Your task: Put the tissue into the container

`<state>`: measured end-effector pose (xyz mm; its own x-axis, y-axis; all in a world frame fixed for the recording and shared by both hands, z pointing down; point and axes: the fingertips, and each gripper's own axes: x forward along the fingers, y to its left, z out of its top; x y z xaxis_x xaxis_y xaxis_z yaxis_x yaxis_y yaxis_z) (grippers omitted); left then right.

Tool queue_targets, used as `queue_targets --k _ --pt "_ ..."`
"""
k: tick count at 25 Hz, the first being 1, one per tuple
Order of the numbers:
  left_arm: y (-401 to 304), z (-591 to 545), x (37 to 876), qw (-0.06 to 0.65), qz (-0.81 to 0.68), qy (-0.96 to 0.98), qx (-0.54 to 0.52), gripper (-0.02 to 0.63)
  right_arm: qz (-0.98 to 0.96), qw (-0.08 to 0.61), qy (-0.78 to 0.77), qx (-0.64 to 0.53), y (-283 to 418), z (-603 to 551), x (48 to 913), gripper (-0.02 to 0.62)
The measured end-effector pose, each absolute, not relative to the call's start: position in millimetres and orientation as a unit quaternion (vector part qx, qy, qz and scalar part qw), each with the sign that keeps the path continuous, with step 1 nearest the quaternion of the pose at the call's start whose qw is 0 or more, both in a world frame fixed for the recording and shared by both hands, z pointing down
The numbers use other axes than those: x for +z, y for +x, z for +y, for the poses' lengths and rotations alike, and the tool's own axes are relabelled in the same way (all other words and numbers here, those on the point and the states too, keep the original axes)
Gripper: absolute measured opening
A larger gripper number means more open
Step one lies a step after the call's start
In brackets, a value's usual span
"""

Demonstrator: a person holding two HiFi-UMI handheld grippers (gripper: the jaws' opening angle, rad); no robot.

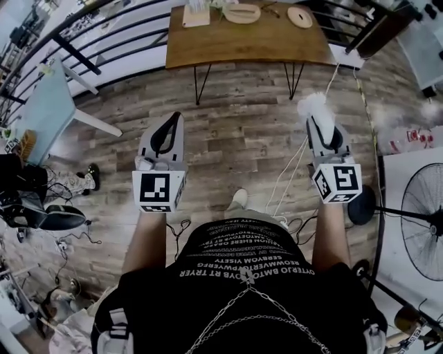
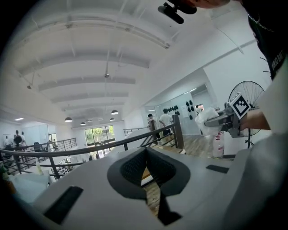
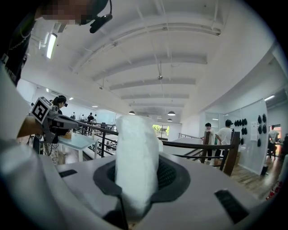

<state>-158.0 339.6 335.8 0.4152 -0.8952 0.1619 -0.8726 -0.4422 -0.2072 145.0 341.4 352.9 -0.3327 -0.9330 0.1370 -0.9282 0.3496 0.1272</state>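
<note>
Right gripper view: fluffy white tissue (image 3: 136,164)

Wooden table (image 1: 249,43) at twelve o'clock, bearing pale box (image 1: 196,15), oval tray (image 1: 241,12), round disc (image 1: 300,16). Plank floor (image 1: 235,131) beneath, white cable (image 1: 288,174) toward three o'clock.

Tissue (image 1: 313,105) white. Left gripper (image 1: 173,119) and right gripper (image 1: 320,121) pale grey, their cubes patterned in black-and-white squares. Floor (image 1: 235,138) grey-brown planks; table (image 1: 242,41) warm brown.
</note>
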Motion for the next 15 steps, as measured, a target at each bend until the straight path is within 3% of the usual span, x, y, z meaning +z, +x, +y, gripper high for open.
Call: queue_targets --k 15 --pt "-147.1 301.6 333.0 0.037 0.556 -0.820 -0.127 0.025 -0.831 0.094 0.548 -0.022 170.0 279.7 341.0 0.115"
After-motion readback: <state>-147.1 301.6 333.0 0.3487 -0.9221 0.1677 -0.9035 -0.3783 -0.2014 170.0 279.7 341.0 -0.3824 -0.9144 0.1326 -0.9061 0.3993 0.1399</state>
